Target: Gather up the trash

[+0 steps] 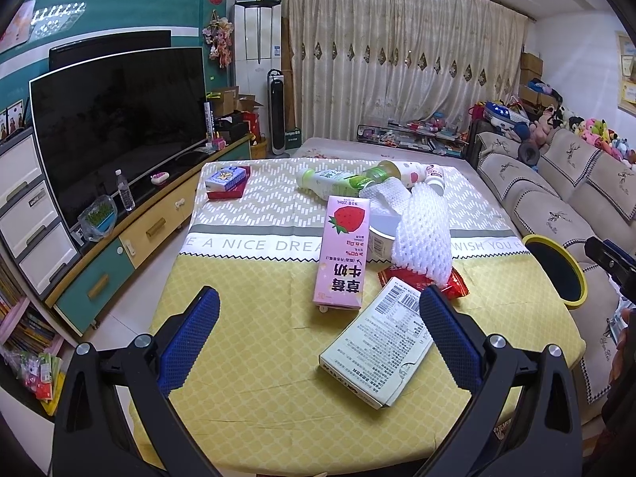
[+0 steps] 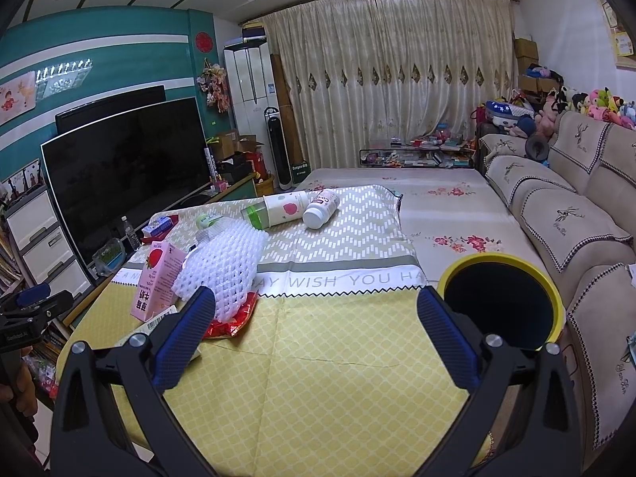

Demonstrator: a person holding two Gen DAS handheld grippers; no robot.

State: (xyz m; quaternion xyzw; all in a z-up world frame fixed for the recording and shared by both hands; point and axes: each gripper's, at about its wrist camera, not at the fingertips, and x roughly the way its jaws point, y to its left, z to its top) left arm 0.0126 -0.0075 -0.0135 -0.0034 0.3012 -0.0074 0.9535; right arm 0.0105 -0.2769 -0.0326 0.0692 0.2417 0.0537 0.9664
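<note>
Trash lies on the yellow tablecloth (image 1: 246, 357): a pink strawberry milk carton (image 1: 344, 254), a flat cream box (image 1: 377, 346), white foam netting (image 1: 425, 234) over a red wrapper (image 1: 453, 288), a white cup (image 1: 381, 234), a green bottle (image 1: 330, 183) and white bottles (image 1: 433, 175). My left gripper (image 1: 320, 310) is open and empty, just short of the cream box. My right gripper (image 2: 316, 310) is open and empty over bare cloth, the netting (image 2: 224, 266) at its left finger. A yellow-rimmed bin (image 2: 503, 302) stands at the table's right edge.
A blue tissue pack on a red box (image 1: 226, 183) sits at the far left of the table. A TV (image 1: 119, 127) on a cabinet is to the left, a sofa (image 1: 556, 198) to the right, a flowered bed cover (image 2: 449, 214) behind.
</note>
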